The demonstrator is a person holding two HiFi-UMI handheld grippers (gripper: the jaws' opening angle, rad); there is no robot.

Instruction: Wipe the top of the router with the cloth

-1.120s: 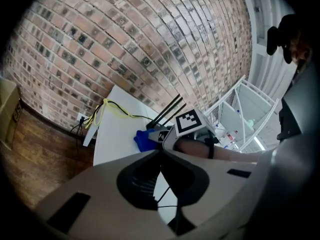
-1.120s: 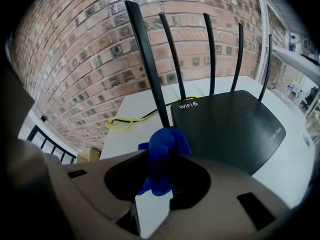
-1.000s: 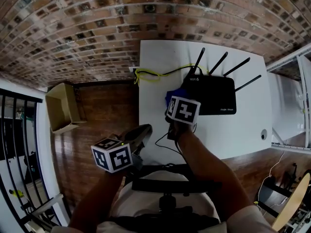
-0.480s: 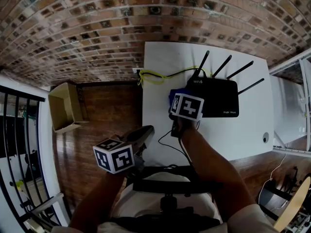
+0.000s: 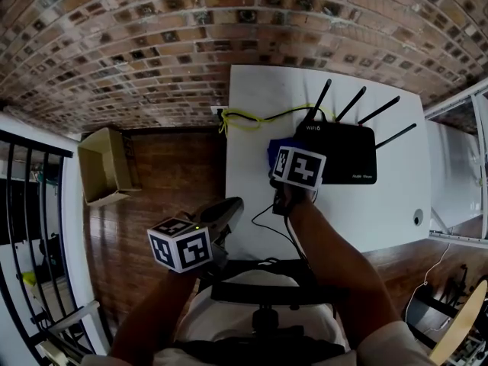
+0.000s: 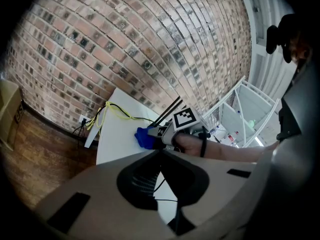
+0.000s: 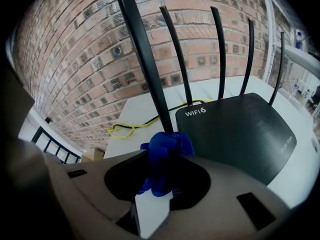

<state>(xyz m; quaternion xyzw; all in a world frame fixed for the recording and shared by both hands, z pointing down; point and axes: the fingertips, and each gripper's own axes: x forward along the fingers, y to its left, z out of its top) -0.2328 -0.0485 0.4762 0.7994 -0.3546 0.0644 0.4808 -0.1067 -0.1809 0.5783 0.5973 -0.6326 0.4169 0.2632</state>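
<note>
- The right gripper (image 7: 161,171) has its jaws closed on the blue cloth (image 7: 165,154), which is bunched between them with a fold spilling above the tips.
- The left gripper (image 6: 161,154) has its jaws brought together with nothing between them. It is held low near the person's body, well apart from the work.
- The router (image 7: 239,134) lies flat on the white table (image 5: 252,97) with its antennas raised towards the brick wall. A yellow cable (image 5: 242,117) runs behind it.
- The cloth sits just beside the router's left edge, in front of the leftmost antenna. In the right gripper view it appears to be over the table, not on the black top.
- Judgement: pickup and approach are complete, but wiping has apparently not begun.
- Outstanding: carry the cloth onto the top and sweep across its full width, keeping clear of the antenna bases.
</note>
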